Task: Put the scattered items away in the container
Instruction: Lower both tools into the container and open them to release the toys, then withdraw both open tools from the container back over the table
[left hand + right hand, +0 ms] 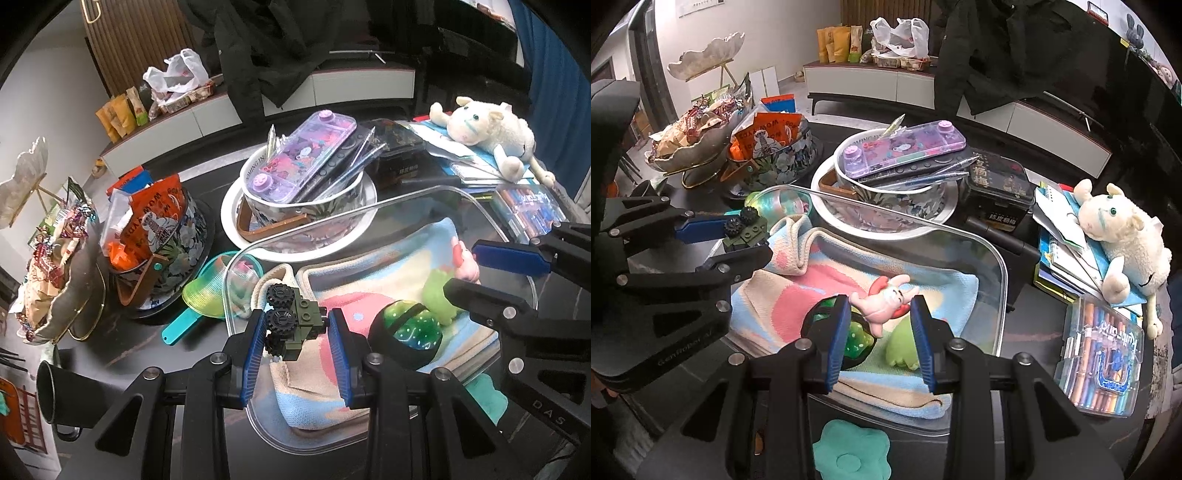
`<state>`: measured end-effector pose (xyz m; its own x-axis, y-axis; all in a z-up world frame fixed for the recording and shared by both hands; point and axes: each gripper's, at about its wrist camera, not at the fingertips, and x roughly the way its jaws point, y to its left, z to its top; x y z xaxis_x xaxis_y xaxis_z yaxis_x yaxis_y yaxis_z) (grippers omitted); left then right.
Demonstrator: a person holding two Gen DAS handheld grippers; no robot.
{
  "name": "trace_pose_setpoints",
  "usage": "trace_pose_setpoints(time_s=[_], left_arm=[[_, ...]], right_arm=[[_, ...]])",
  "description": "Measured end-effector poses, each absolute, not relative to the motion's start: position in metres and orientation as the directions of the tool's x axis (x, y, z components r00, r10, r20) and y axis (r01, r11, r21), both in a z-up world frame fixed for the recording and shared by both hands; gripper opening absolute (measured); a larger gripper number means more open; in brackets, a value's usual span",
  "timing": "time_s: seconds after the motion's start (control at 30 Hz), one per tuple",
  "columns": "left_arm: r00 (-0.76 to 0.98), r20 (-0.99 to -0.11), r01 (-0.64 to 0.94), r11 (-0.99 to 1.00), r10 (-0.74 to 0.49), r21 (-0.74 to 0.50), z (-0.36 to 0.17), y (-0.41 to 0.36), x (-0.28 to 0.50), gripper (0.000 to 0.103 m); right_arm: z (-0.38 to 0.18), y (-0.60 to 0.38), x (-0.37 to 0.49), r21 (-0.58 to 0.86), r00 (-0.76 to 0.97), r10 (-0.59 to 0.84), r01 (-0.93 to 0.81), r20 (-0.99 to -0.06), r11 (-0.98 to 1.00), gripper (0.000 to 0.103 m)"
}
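Left wrist: gripper [298, 332] gripping toy truck [291, 325].

Both wrist views look forward and down past their own jaws, close over the clear container [436, 192] on the table [1027, 343], the left view from its left end, the right from its near side, sharing its towel [798, 295]

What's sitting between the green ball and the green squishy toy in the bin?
The pink bunny, seen in the right wrist view between ball and toy.
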<state>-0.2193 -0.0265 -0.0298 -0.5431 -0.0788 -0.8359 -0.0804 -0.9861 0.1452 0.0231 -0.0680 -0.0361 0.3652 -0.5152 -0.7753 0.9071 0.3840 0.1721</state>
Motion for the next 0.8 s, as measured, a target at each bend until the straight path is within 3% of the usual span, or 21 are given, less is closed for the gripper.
trace_pose_setpoints(time_s=[0.2,0.33,0.37,0.4,0.8], left_arm=[[-0.536,-0.841,-0.077,-0.988,-0.072,0.133,-0.0313,-0.0255,-0.2192,0.033],[-0.537,-0.841,-0.075,-0.991,-0.057,0.115,-0.0287,-0.0246,-0.2171,0.053],[-0.541,-0.839,-0.075,-0.99,-0.064,0.124,-0.0278,-0.0238,-0.2163,0.054],[-0.543,-0.837,-0.075,-0.989,-0.068,0.13,-0.0273,-0.0231,-0.2158,0.054],[-0.545,-0.833,-0.068,-0.985,-0.094,0.156,-0.0251,-0.0219,-0.2142,0.055]], right_arm=[[-0.0366,-0.0666,0.0218,0.168,0.359,-0.516,0.91,-0.778,0.38,0.031],[-0.035,-0.0666,0.0202,0.16,0.344,-0.524,0.917,-0.779,0.365,0.035],[-0.0351,-0.0664,0.0202,0.158,0.343,-0.524,0.918,-0.78,0.365,0.041],[-0.0352,-0.0664,0.0203,0.159,0.343,-0.524,0.917,-0.78,0.365,0.051],[-0.0356,-0.0638,0.0208,0.15,0.336,-0.526,0.919,-0.782,0.364,0.055]])
